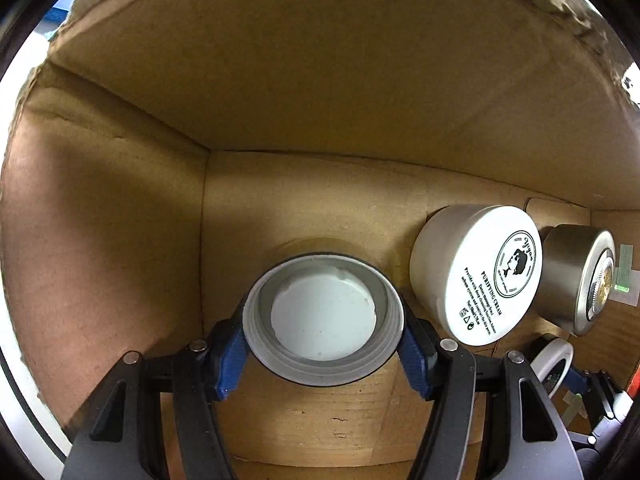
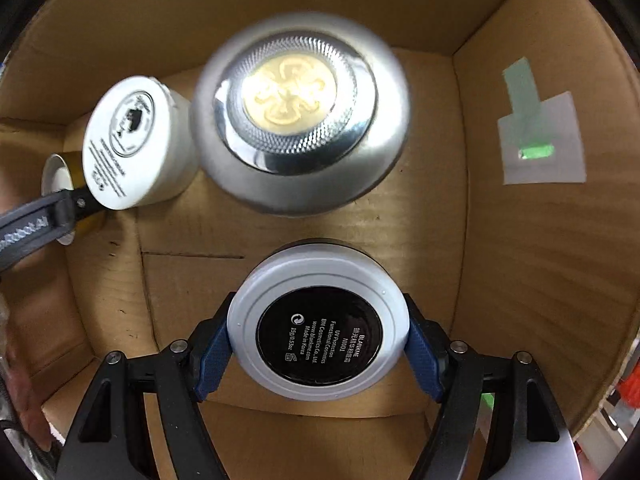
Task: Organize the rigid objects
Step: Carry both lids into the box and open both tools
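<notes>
The left gripper (image 1: pixel 324 344) is clamped on a round white container (image 1: pixel 323 320), its blue pads pressed to opposite sides of the rim, so the hollow white underside faces the camera. It hangs low inside a cardboard box (image 1: pixel 280 80), close to the floor and near the corner ahead and to the left, probably so the container can be set into that free corner.

To its right stands a white cream jar (image 1: pixel 476 276), label side up, and just beyond that a silver jar (image 1: pixel 576 280); the two look to be touching or nearly so.

The right gripper (image 2: pixel 319 348) grips a pale compact (image 2: pixel 319 328) by its edge, its black printed base facing the camera. It hovers above bare box floor, with the silver jar directly ahead and the cream jar ahead-left. That open patch seems the likely resting place, extending the group of round containers. A taped patch (image 2: pixel 540 140) sits on the wall to the right.
</notes>
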### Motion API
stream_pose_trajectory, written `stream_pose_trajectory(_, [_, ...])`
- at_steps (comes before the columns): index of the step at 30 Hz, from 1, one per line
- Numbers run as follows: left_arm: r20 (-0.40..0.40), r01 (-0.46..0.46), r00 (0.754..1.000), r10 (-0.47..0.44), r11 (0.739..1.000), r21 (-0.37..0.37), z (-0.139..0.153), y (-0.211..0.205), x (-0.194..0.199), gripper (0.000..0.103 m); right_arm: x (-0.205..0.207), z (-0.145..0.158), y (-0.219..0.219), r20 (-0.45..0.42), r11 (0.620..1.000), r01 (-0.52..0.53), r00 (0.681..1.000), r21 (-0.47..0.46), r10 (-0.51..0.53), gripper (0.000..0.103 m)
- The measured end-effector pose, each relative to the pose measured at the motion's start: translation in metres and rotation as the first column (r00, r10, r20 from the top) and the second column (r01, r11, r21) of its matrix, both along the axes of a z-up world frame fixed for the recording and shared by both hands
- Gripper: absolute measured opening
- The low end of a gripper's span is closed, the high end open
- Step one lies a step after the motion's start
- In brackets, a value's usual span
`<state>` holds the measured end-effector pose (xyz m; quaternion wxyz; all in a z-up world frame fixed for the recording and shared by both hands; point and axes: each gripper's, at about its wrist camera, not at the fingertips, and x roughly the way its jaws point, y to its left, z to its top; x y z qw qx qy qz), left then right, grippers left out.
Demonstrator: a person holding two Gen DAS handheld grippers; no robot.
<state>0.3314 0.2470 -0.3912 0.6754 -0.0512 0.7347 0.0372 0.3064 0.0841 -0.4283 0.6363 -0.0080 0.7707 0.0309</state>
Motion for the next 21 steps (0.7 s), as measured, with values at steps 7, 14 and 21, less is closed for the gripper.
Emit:
stream_pose_trajectory(7, [-0.034,-0.014,0.999,0.014,1.0,-0.022,-0.002,0.007,-0.004,0.062,0.006,-0.005,-0.005,-0.018,0.999,0.033,0.999,0.0,-0.033,0.079])
stream_pose_trajectory(14, [-0.065,-0.042,0.997,0.04,0.998,-0.041,0.004,0.013,-0.009,0.063,0.005,-0.004,-0.008,-0.065,0.998,0.051,0.997,0.022,-0.049,0.081])
stream_pose_trajectory(21, [-0.027,-0.033,0.999,0.032,0.998,-0.056,0.038,0.009,-0.02,0.079,0.003,0.019,-0.007,-0.03,0.997,0.046,0.999,0.054,-0.044,0.092])
